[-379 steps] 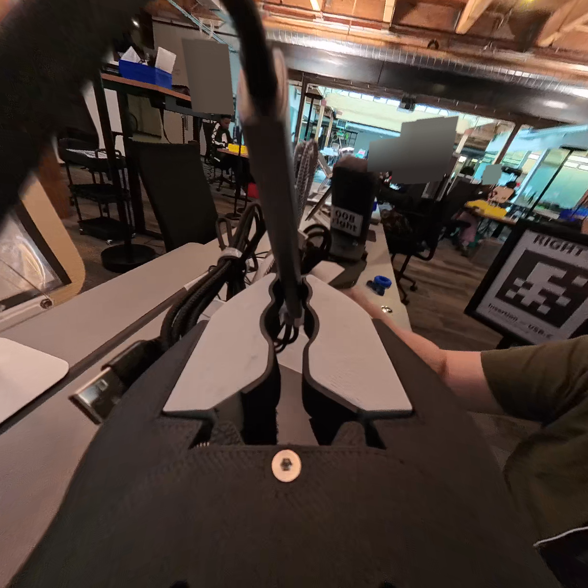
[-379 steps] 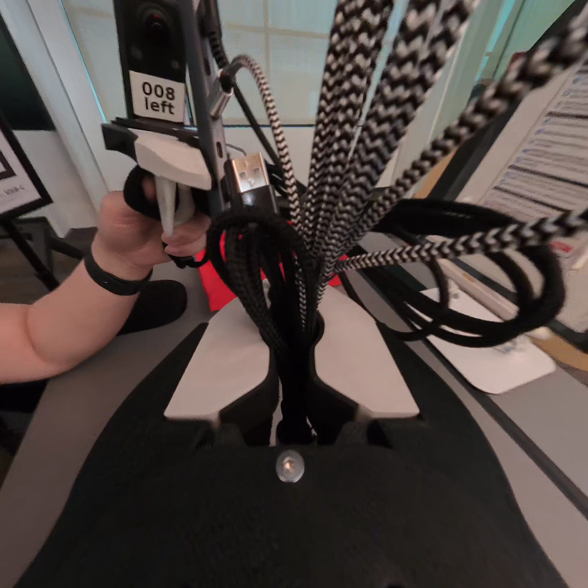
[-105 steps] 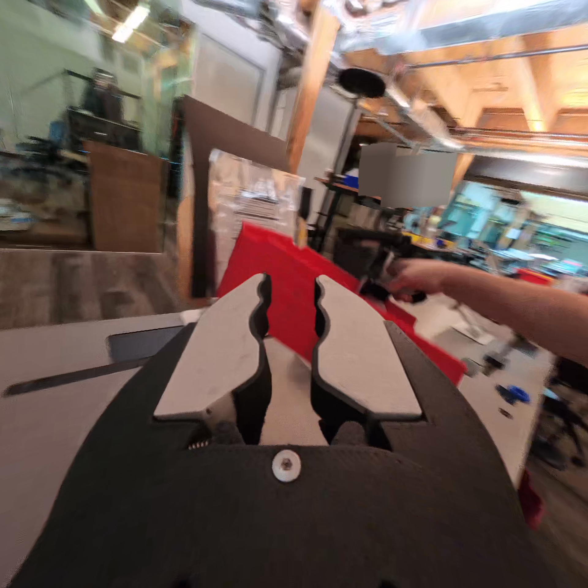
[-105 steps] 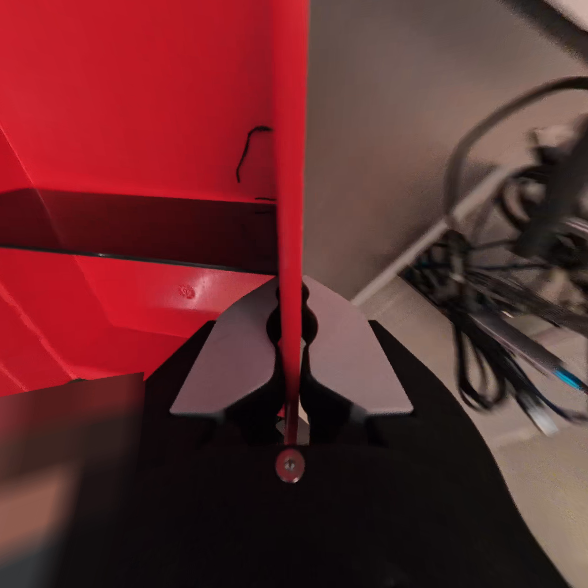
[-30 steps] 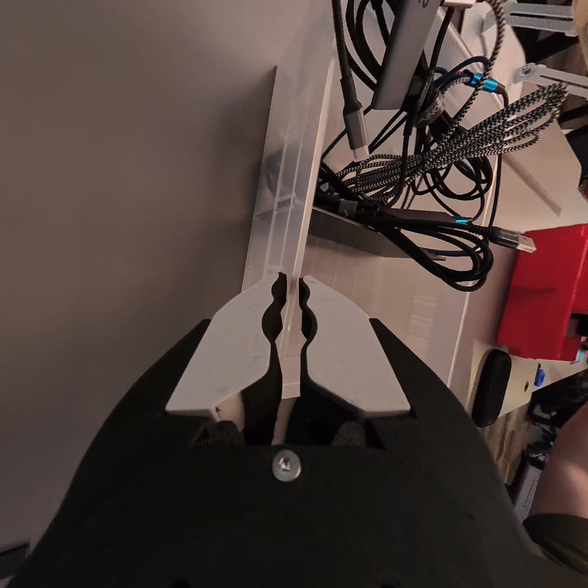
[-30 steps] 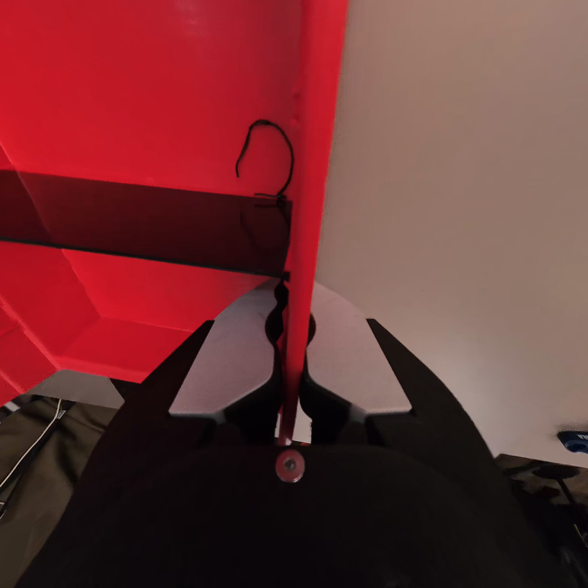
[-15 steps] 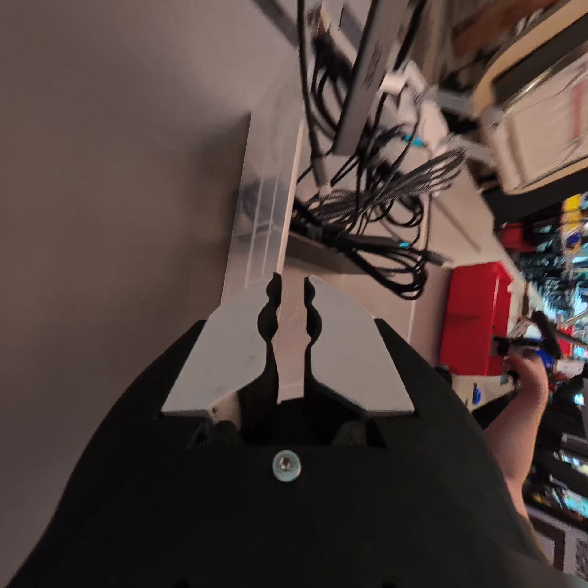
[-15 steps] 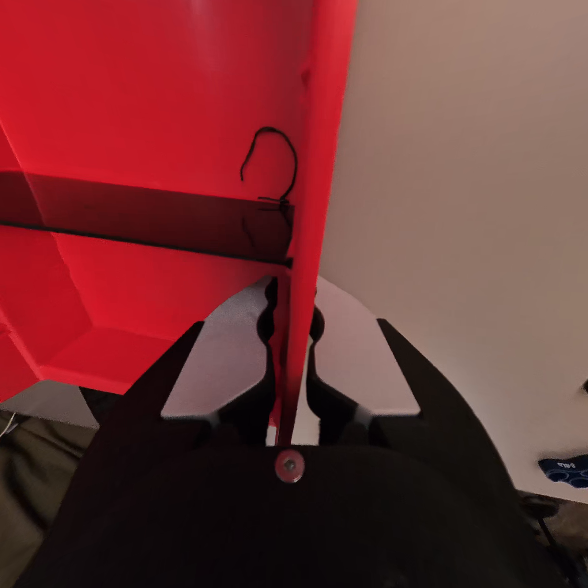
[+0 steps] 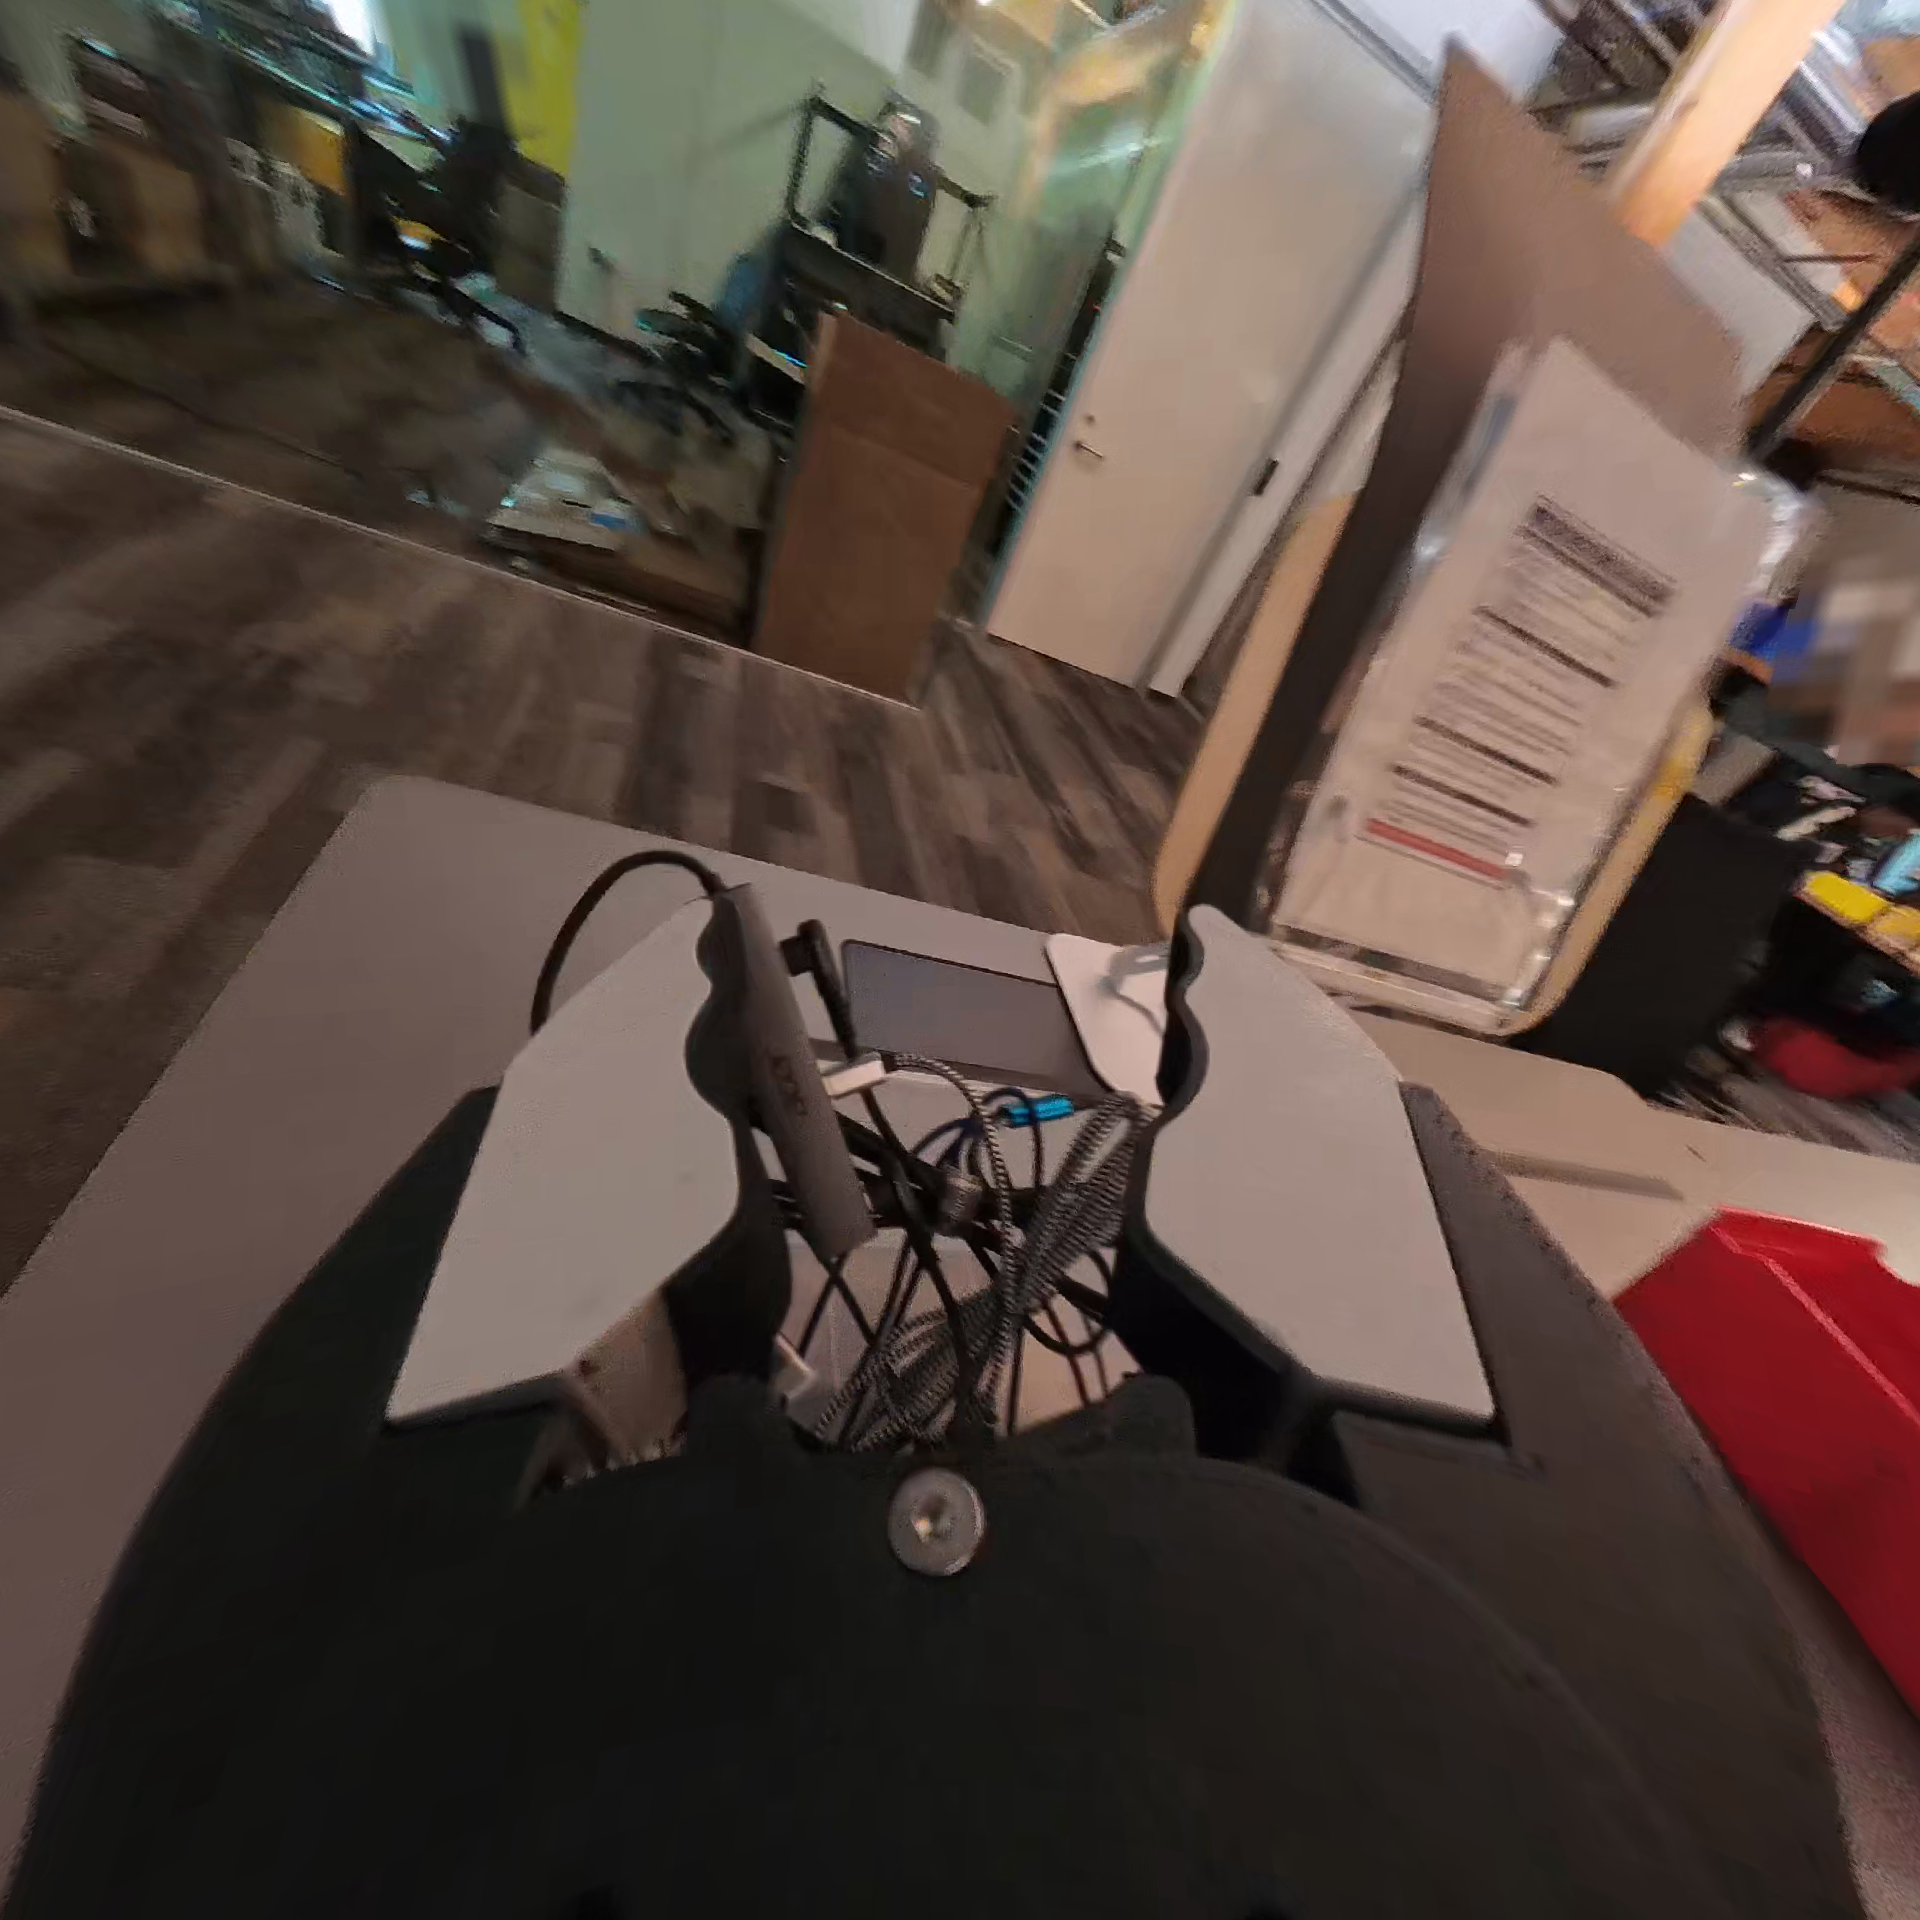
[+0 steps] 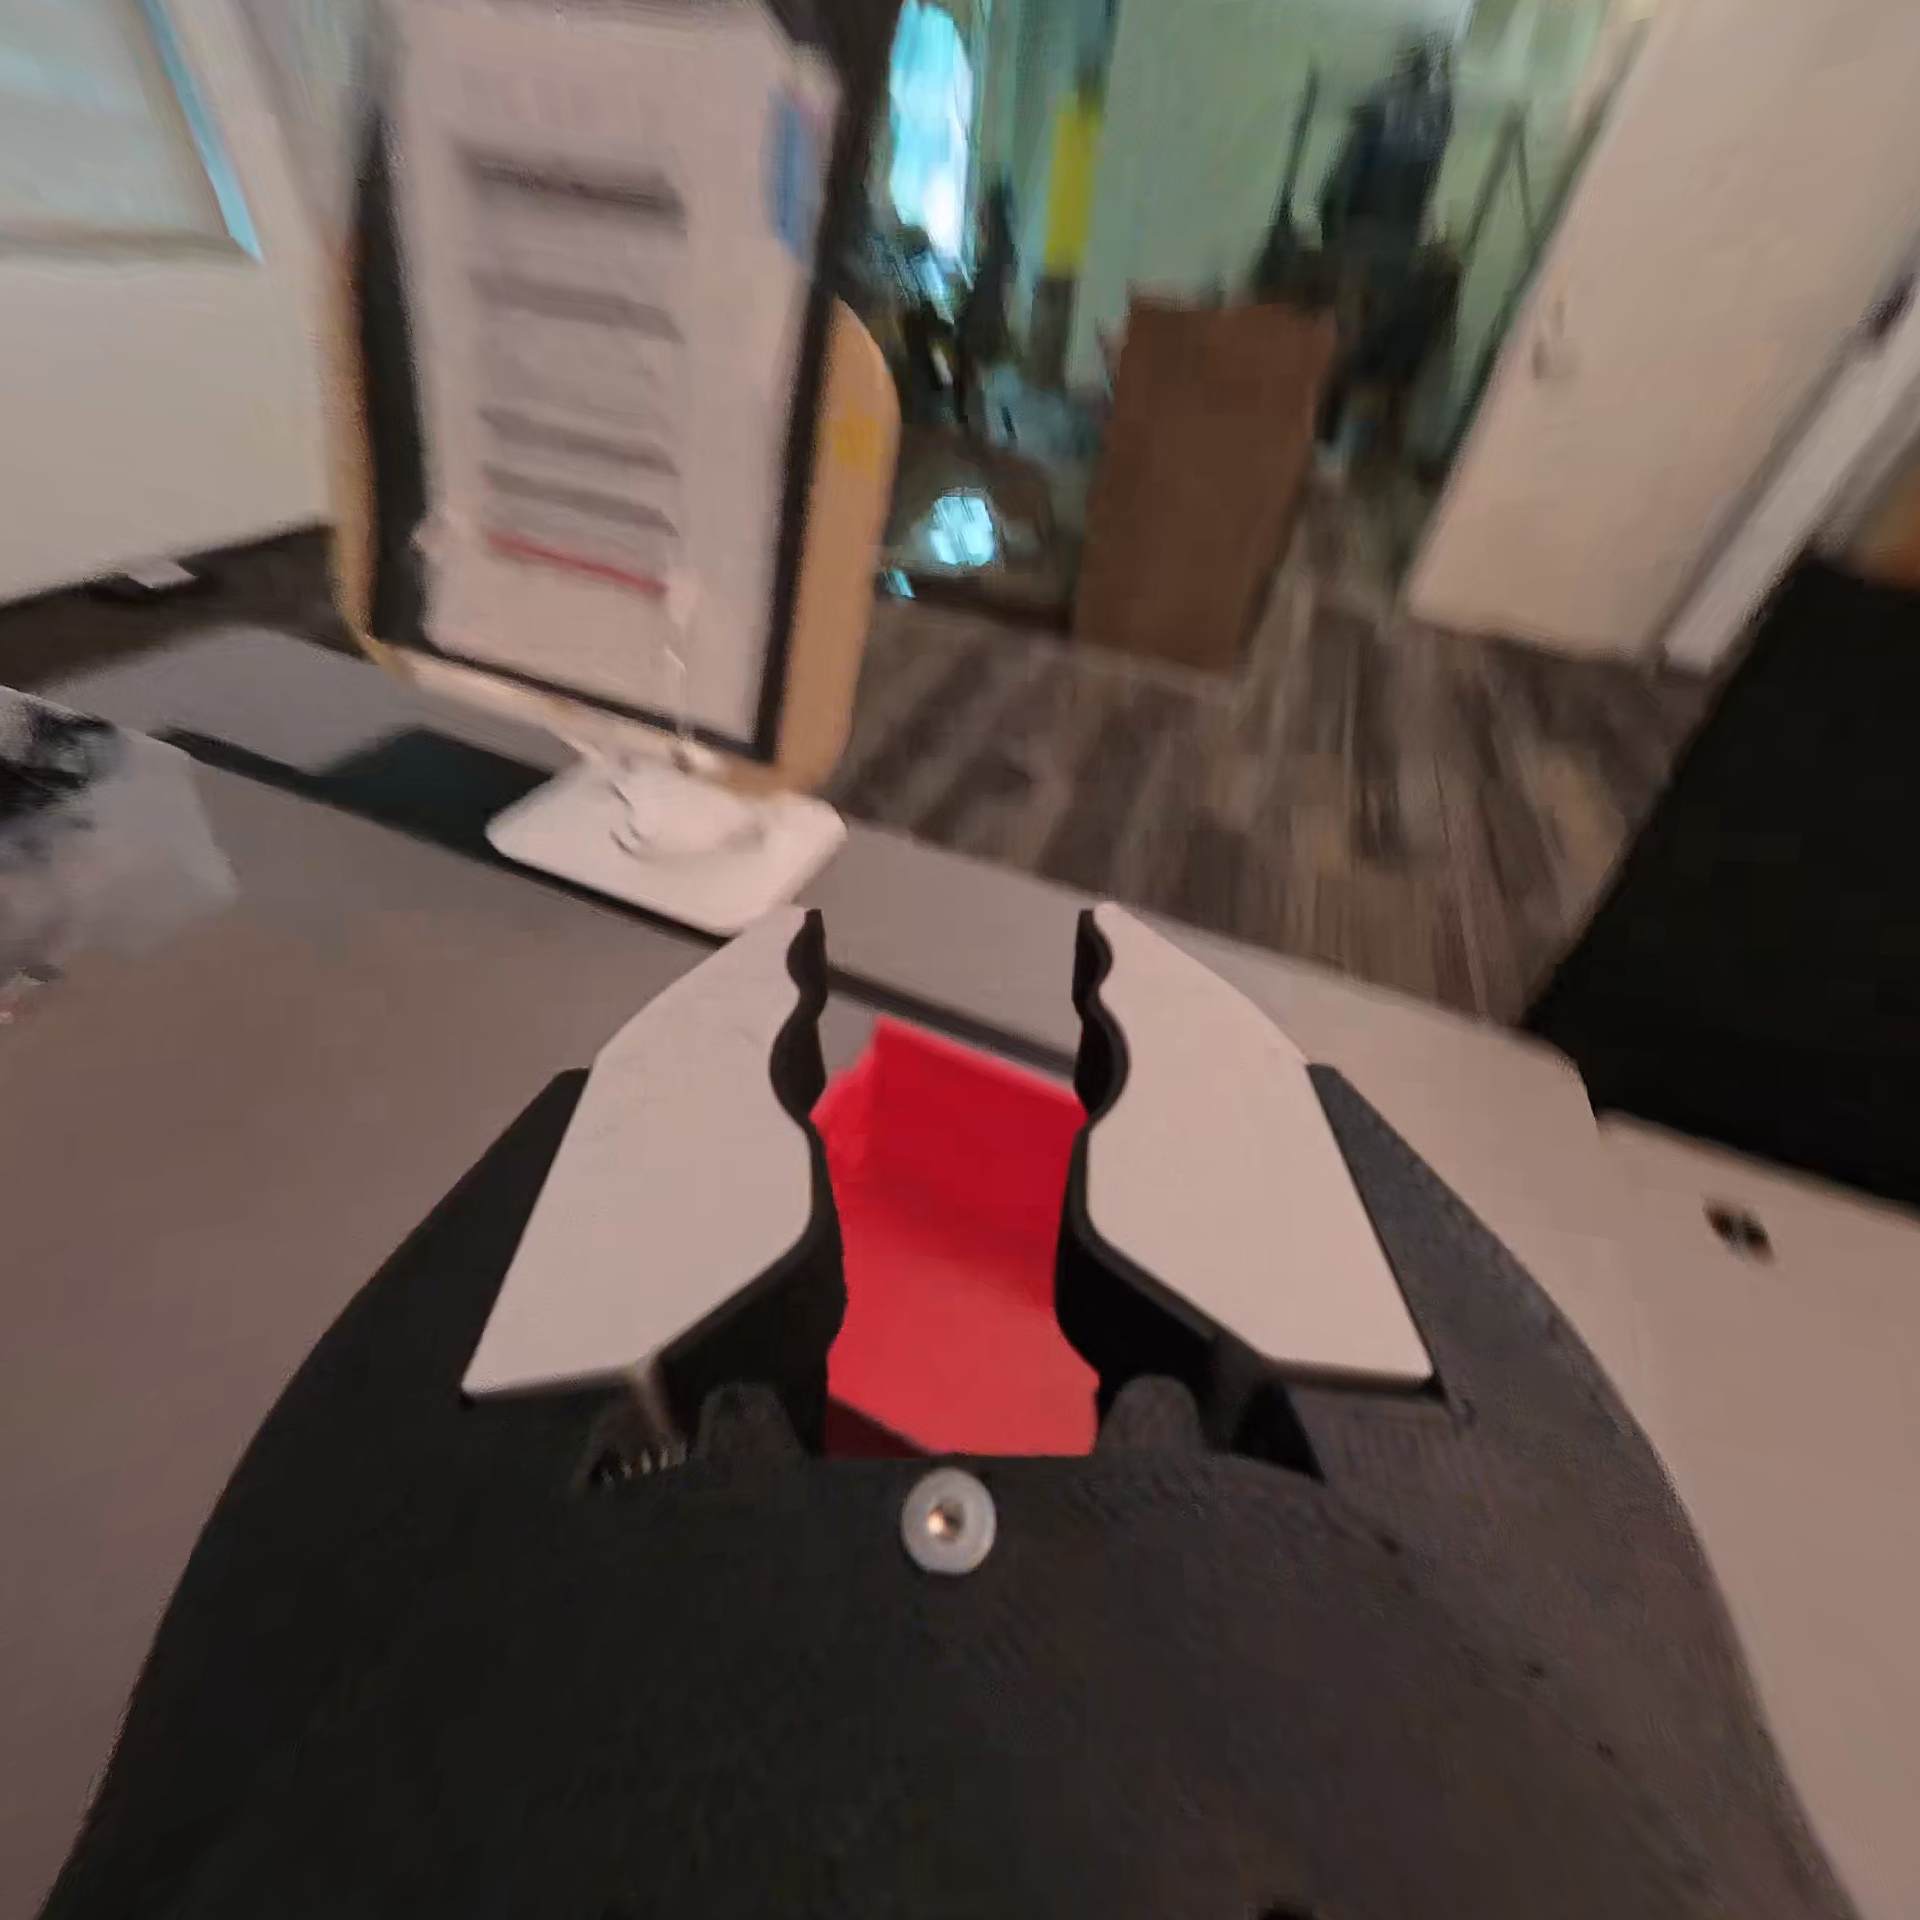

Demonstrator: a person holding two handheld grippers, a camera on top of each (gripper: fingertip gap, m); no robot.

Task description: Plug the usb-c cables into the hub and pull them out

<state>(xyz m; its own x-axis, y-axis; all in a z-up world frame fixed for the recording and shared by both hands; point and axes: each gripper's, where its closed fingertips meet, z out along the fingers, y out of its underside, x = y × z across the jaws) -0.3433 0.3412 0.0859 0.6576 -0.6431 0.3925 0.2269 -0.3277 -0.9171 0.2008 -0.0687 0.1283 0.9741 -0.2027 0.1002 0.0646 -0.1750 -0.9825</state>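
My left gripper (image 9: pixel 940 925) stands with its jaws wide apart and nothing clamped. Between the fingers (image 9: pixel 603 1174), seen from above, lies a tangle of cables (image 9: pixel 977 1247): black ones, black-and-white braided ones, one with a blue plug. The hub (image 9: pixel 790 1081), a slim grey bar, runs along the inner edge of my left finger; whether it touches the finger I cannot tell. A black lead curls from the hub's far end. At least one cable appears plugged into the hub's side, though the joint is too small to confirm. All of this rests on the grey table (image 9: pixel 312 997). Just beyond the tangle lies a flat dark slab (image 9: pixel 945 1003), and beside it the white base (image 9: pixel 1107 997) of a clear sign stand (image 9: pixel 1507 717) holding a printed sheet. To my right, near the table edge, sits a red bin (image 9: pixel 1787 1382).

My right gripper (image 10: pixel 945 925) also has its jaws apart, at a moderate gap, holding nothing. The red bin (image 10: pixel 945 1226) shows in the gap, below the fingers (image 10: pixel 675 1174); contact cannot be judged. Beyond the tips lies grey table (image 10: pixel 260 1039), then the white base (image 10: pixel 675 842) and sign stand (image 10: pixel 603 395), blurred. Farther off is wood flooring (image 10: pixel 1247 748) and a brown box (image 10: pixel 1195 478).
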